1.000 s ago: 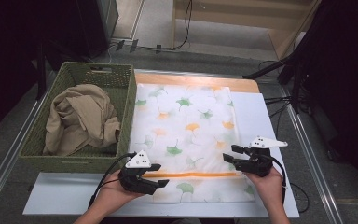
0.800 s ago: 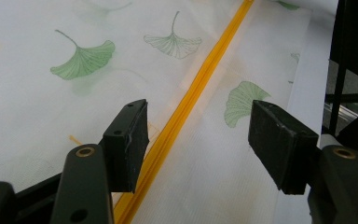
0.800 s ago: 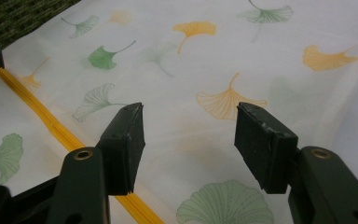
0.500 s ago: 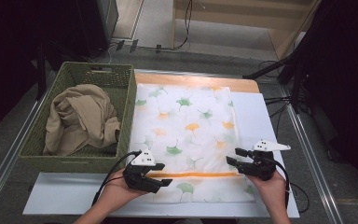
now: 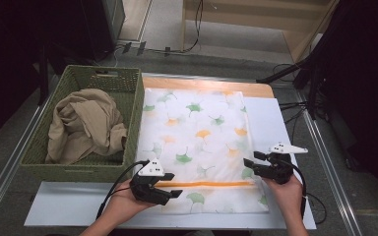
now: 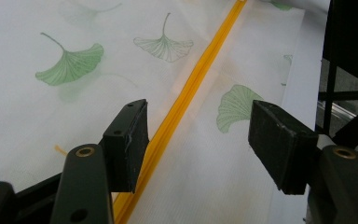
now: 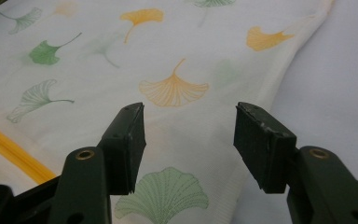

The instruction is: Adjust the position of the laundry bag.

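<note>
A white cloth (image 5: 197, 142) printed with green and orange ginkgo leaves lies spread flat on the table, an orange stripe (image 5: 216, 184) crossing it near the front. My left gripper (image 5: 171, 186) hovers at the cloth's front left corner, open. In the left gripper view the left gripper (image 6: 198, 135) straddles the orange stripe (image 6: 186, 100) without pressing on it. My right gripper (image 5: 251, 160) is at the cloth's right edge, open and pointing left. In the right gripper view the right gripper (image 7: 191, 135) stands over that edge of the cloth (image 7: 168, 60), nothing pinched.
A green woven basket (image 5: 133, 123) stands left of the cloth with a crumpled beige cloth (image 5: 83, 125) inside. A white sheet (image 5: 280, 123) covers the table under the cloth. Metal rails (image 5: 325, 157) border the table, and cables lie on the floor beyond.
My right gripper has edged slightly outward along the cloth's right edge. The left gripper and the cloth have stayed where they were.
</note>
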The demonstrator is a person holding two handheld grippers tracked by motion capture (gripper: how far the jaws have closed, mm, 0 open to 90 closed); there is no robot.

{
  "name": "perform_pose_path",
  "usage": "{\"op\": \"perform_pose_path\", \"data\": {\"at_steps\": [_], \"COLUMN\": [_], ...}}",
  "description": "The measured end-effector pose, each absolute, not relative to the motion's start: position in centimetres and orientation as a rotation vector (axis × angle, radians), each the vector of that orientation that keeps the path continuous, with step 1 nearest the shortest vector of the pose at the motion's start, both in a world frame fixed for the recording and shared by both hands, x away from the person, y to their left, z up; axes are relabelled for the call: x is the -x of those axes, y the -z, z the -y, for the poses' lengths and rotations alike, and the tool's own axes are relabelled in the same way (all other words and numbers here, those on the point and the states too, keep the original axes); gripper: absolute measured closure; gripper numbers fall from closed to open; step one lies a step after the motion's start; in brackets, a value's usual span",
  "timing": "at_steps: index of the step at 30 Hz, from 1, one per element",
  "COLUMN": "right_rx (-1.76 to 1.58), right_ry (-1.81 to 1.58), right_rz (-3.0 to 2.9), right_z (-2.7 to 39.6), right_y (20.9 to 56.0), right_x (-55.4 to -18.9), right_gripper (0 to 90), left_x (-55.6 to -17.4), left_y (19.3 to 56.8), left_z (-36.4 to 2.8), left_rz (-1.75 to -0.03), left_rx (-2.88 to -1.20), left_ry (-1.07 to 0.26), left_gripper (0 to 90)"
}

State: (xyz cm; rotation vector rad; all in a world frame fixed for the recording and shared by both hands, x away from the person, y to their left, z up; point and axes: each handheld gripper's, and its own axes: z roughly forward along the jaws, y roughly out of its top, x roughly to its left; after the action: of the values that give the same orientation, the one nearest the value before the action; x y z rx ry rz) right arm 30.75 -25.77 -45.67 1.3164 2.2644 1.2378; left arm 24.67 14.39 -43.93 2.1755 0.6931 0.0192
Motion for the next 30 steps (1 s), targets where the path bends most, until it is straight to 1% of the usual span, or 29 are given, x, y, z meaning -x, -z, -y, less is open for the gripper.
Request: {"op": "perform_pose_path", "data": {"at_steps": [15, 22, 30], "right_rx": [-1.364, -1.401, -1.435], "right_ry": [-1.204, -1.207, -1.181], "right_rz": [-2.221, -2.205, -2.195], "right_z": [25.7, 26.0, 26.1], "right_y": [45.8, 46.0, 46.4], "right_x": [-34.0, -35.4, -36.7], "right_gripper": [44.8, 44.8, 45.4], "left_x": [-21.8, -20.4, -19.2], "left_y": [44.1, 44.2, 44.4], "left_z": [-18.1, -19.6, -21.3], "left_rz": [-0.832, -0.882, -0.949], "left_rx": [-2.139, -2.158, -2.134], "left_ry": [-0.089, -0.144, -0.157], "left_gripper": [38.4, 38.3, 38.3]}}
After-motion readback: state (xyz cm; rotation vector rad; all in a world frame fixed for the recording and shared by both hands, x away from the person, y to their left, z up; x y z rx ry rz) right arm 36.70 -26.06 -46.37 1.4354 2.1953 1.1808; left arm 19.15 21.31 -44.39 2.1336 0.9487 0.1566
